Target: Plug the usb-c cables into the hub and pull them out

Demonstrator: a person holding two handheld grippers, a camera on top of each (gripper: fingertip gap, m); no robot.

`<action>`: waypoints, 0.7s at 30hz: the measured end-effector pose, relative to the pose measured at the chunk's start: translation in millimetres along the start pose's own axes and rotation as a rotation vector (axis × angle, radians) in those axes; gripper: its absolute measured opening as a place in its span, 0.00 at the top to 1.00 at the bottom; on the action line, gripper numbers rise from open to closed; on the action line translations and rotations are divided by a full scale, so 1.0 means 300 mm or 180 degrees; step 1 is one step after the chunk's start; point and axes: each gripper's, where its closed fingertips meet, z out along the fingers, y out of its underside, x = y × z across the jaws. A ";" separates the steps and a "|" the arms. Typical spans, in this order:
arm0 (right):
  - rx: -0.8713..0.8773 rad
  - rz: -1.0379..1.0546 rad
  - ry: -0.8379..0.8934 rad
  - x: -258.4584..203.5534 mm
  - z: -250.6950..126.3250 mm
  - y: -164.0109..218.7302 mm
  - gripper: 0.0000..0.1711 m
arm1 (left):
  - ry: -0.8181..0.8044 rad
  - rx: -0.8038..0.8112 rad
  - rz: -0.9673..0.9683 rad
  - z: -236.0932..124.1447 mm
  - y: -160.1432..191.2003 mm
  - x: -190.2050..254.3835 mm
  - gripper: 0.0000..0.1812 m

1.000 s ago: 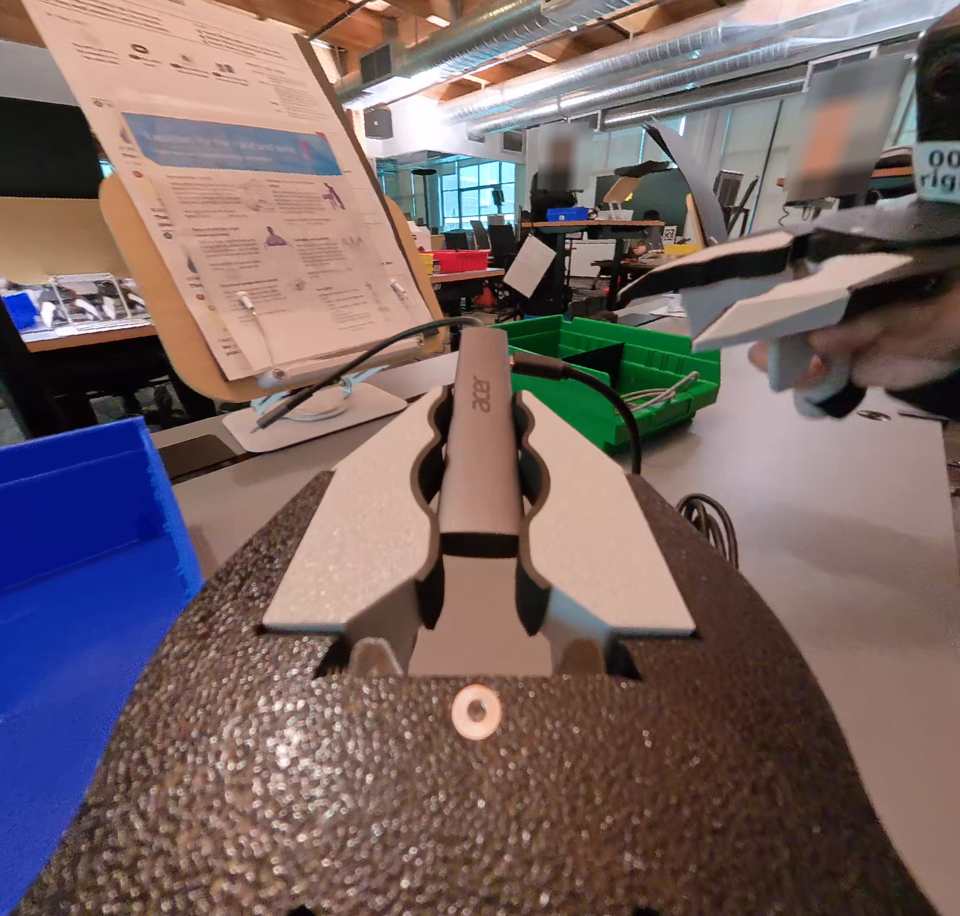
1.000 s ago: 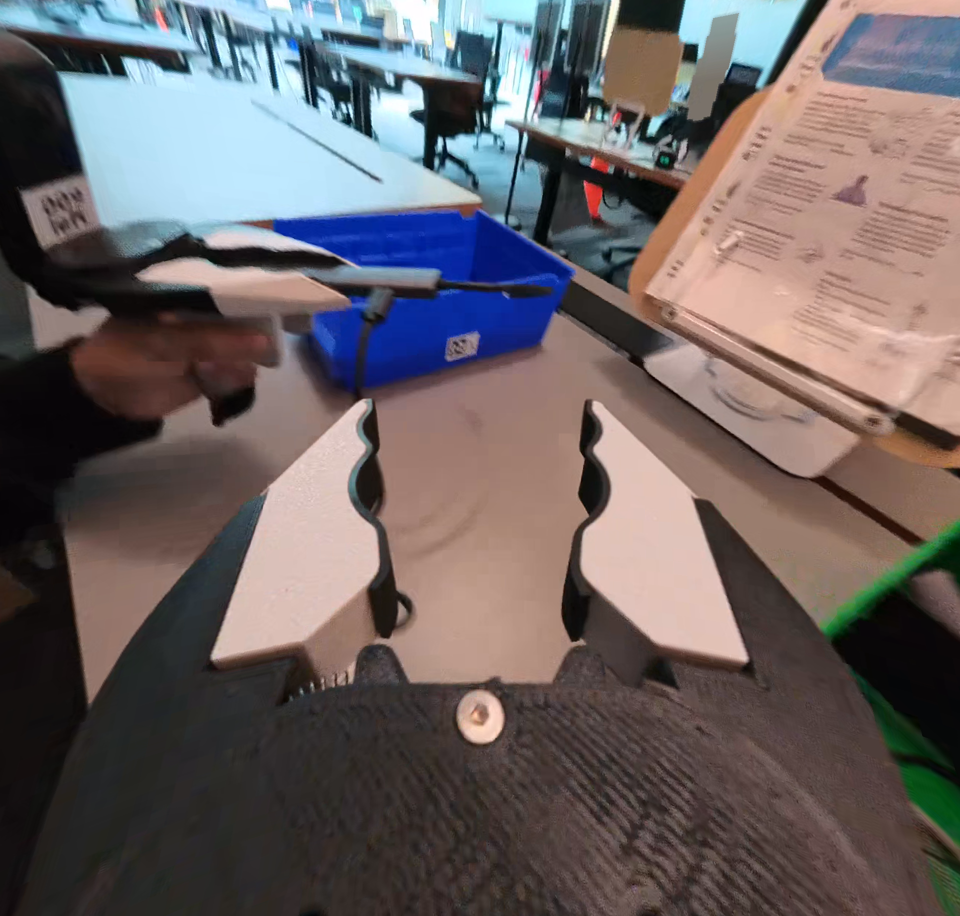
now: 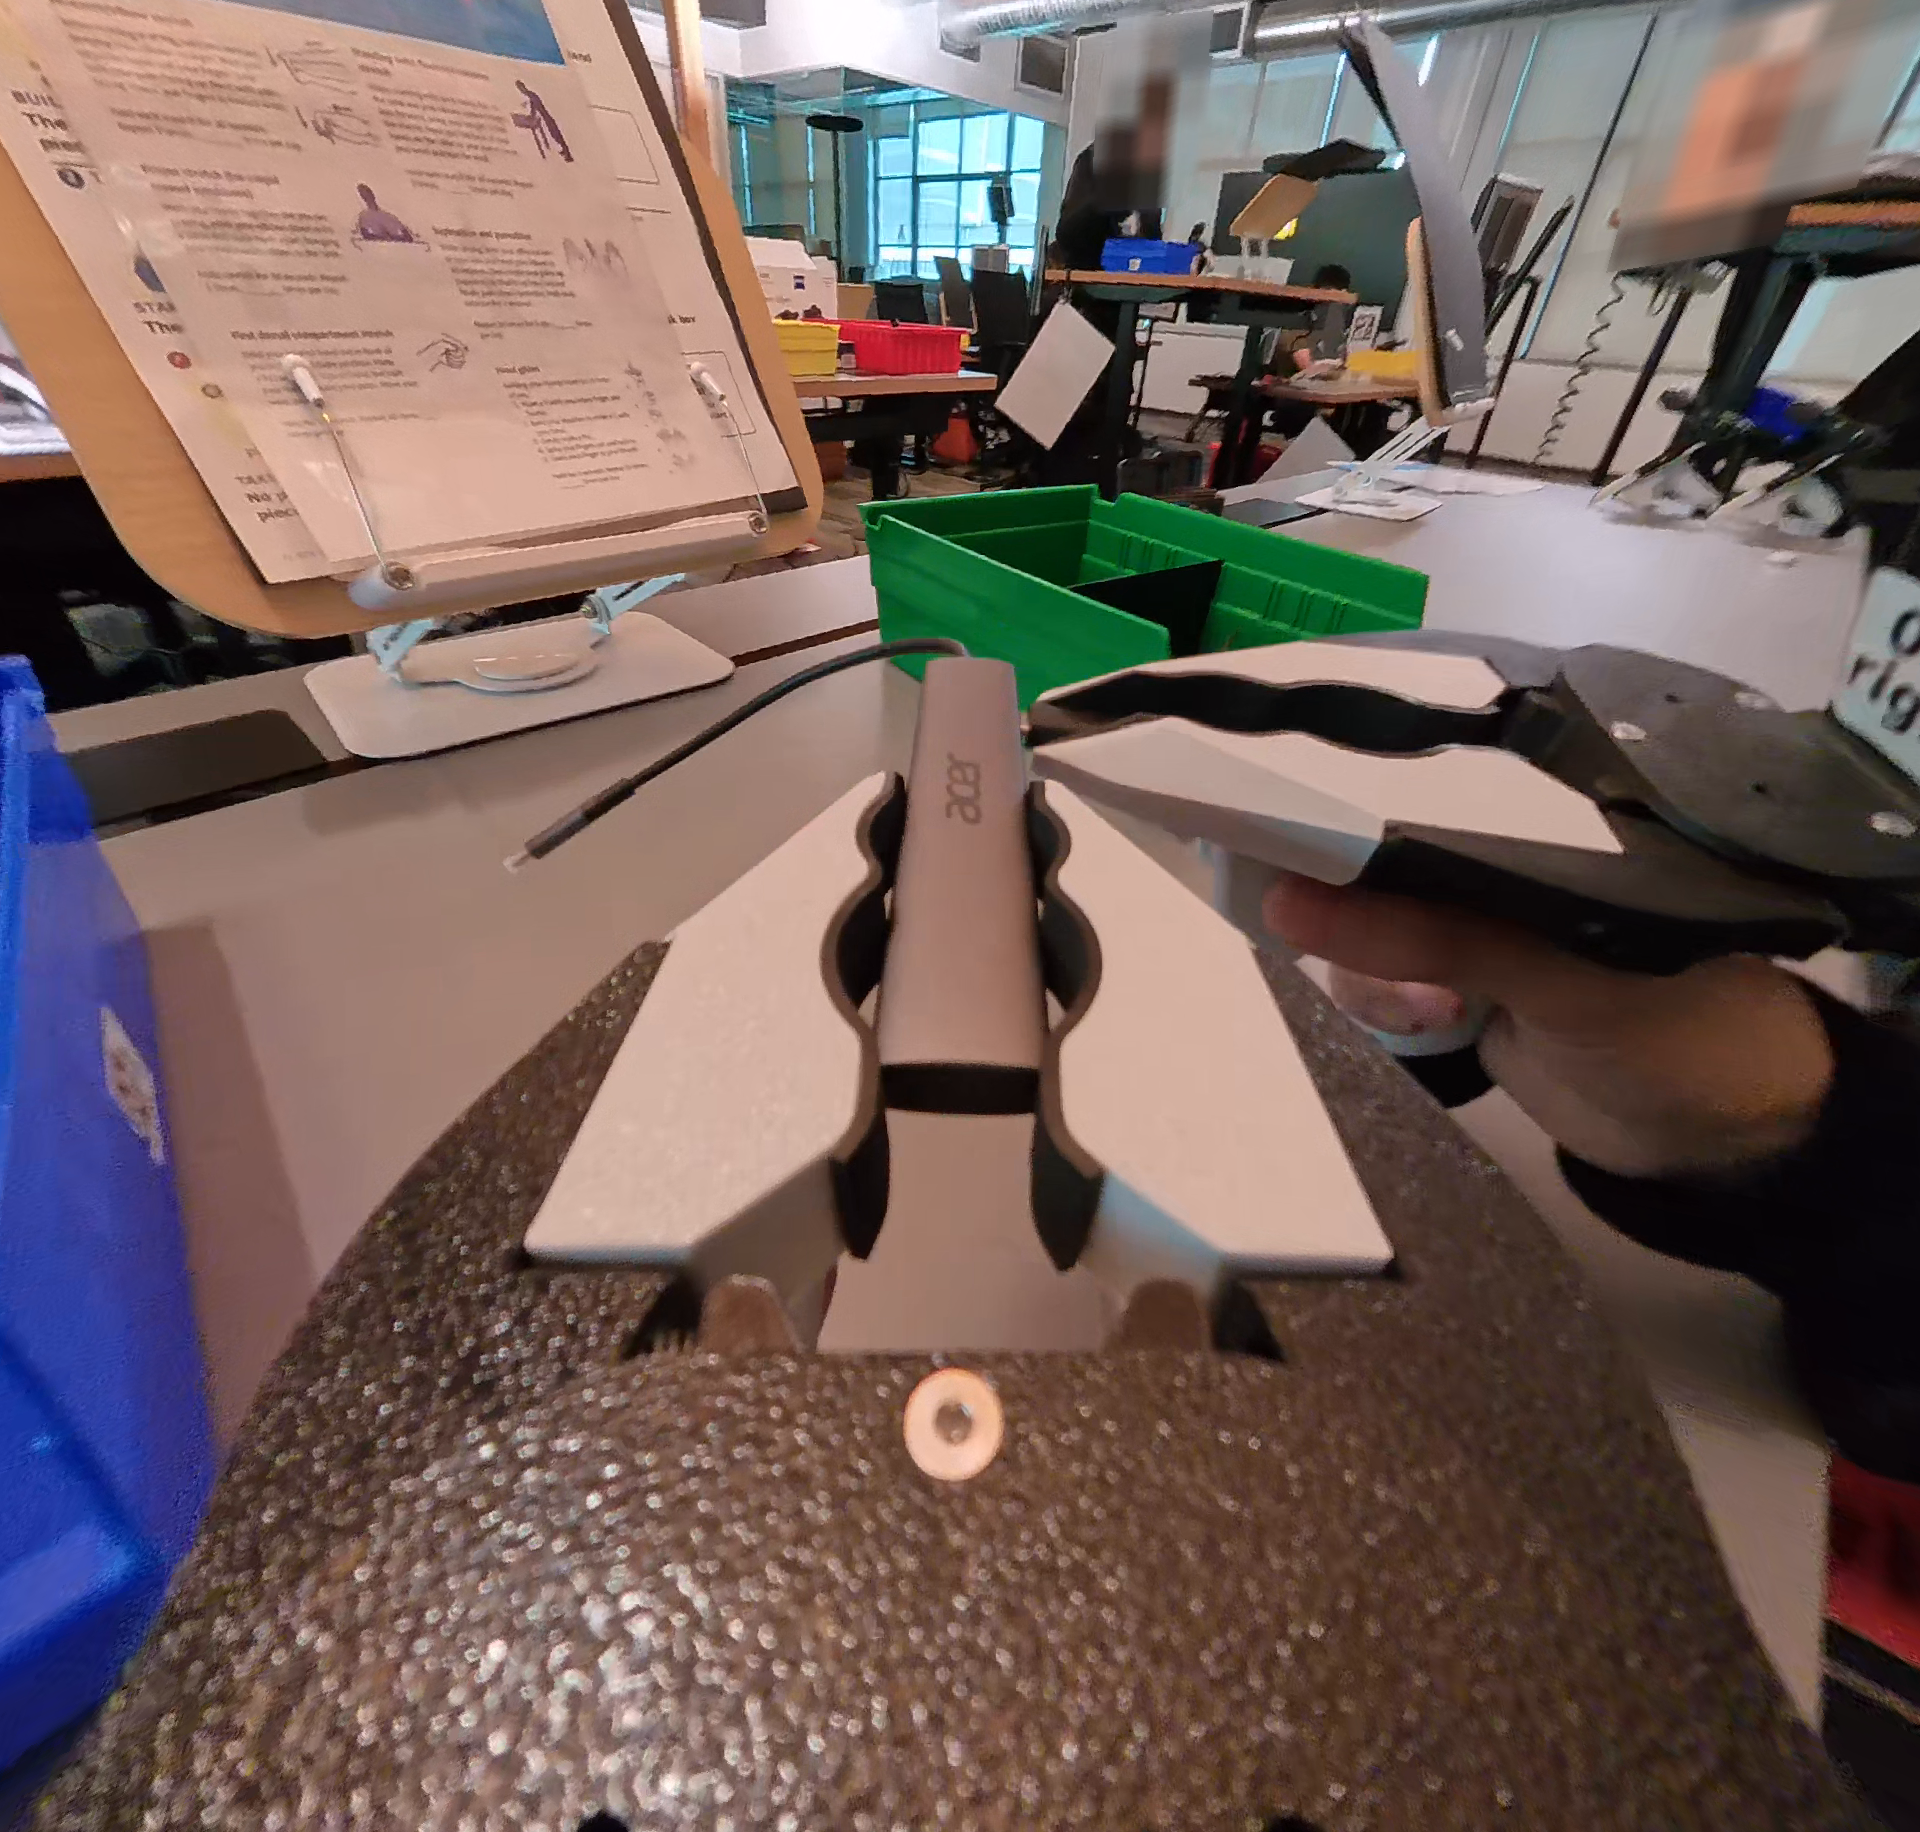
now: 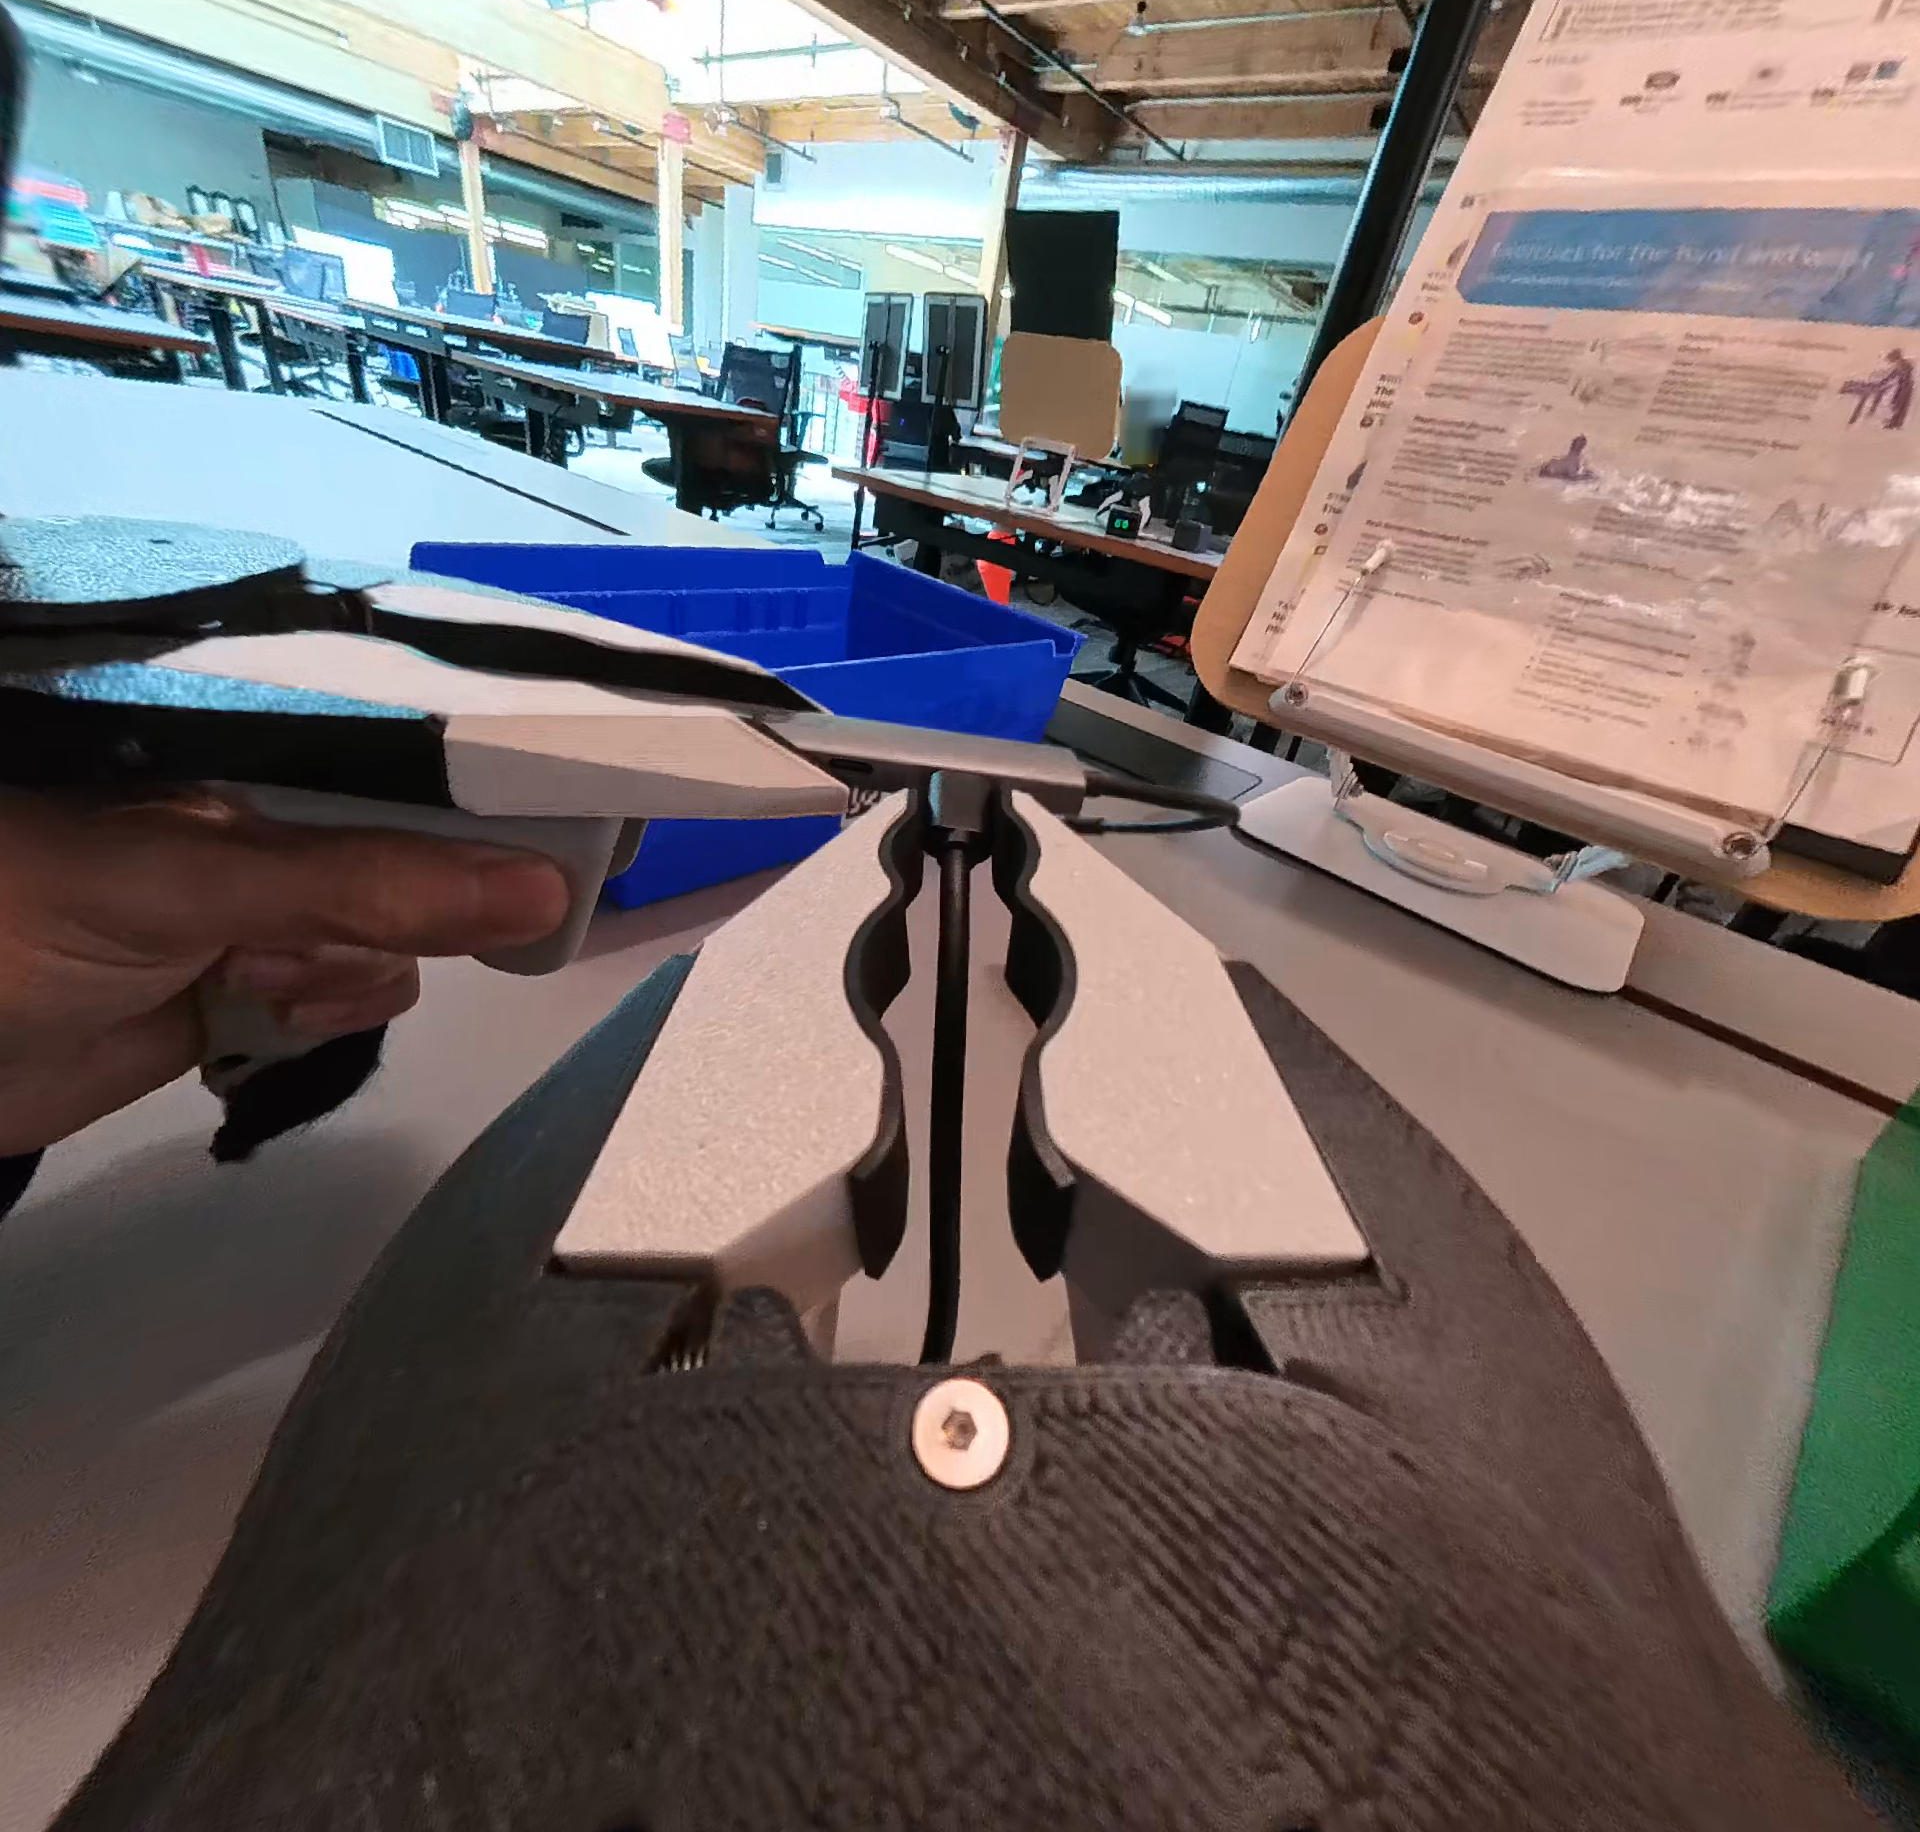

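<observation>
1. The left gripper (image 3: 961,847) has pale grey wedge-shaped fingers (image 3: 727,1034) with black wavy inner pads.
2. Its body is black, pebbled and domed, with one silver screw (image 3: 953,1422) at the centre behind the fingers.
3. The right gripper (image 4: 951,826) matches it, but its black shell is ribbed.
4. A dark sleeve (image 3: 1766,1190) covers the wrist behind it.

**Bright room, bent edges**

We see even daylight from far windows (image 3: 940,193) and a skylight (image 4: 665,11), which is washed out. Shadows on the table (image 3: 499,951) are soft. Wide-angle bending curves both pictures' edges. The paper sheet (image 4: 1662,494) looks smeared, perhaps from motion, and the nearby hand (image 4: 208,961) is slightly blurred.
</observation>
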 end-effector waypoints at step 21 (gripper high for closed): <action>-0.0171 -0.1073 0.1613 0.698 -0.350 -0.393 0.95 | 0.0314 0.0698 0.0417 -0.140 -0.249 0.036 0.88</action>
